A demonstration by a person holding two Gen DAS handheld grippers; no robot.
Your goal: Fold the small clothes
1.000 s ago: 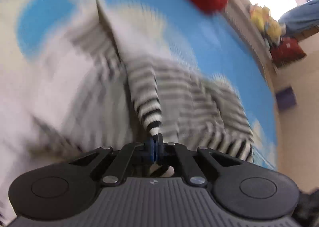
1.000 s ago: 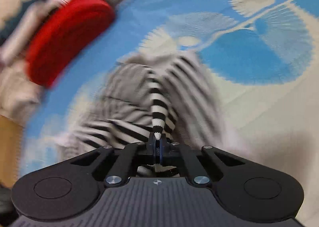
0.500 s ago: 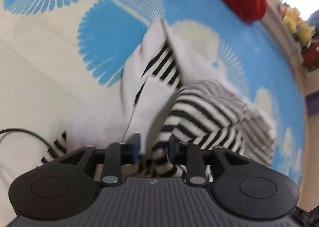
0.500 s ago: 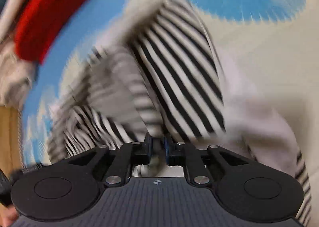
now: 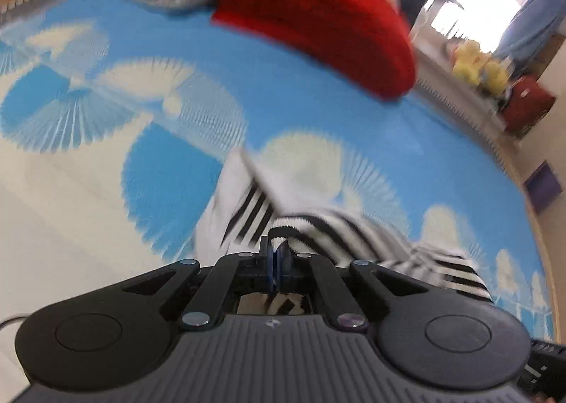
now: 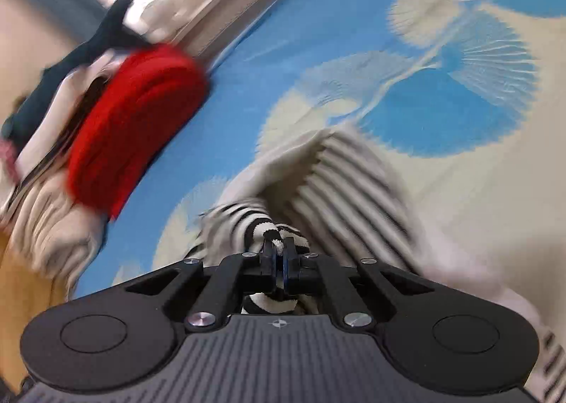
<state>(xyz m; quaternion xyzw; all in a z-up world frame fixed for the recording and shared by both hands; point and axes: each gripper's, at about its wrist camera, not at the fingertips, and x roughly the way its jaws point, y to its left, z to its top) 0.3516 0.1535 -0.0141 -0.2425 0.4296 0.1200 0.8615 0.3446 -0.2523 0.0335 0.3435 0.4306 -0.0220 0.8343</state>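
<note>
A small black-and-white striped garment [image 5: 261, 201] lies bunched on a blue and cream patterned mat [image 5: 318, 109]. It also shows in the right wrist view [image 6: 336, 183]. My left gripper [image 5: 277, 254] is shut on a striped fold of the garment at its near edge. My right gripper [image 6: 279, 251] is shut on another striped fold, with a bit of cloth poking out between the fingertips. Both views are blurred by motion.
A folded red cloth [image 5: 318, 17] lies at the far side of the mat, also in the right wrist view [image 6: 134, 120], beside pale folded clothes [image 6: 46, 226]. Yellow toys [image 5: 477, 67] and a red box [image 5: 527, 102] stand beyond the mat's edge.
Both grippers opened on the garment half a second ago and are now shut on it again. Both views have tilted up and show more of the room.
</note>
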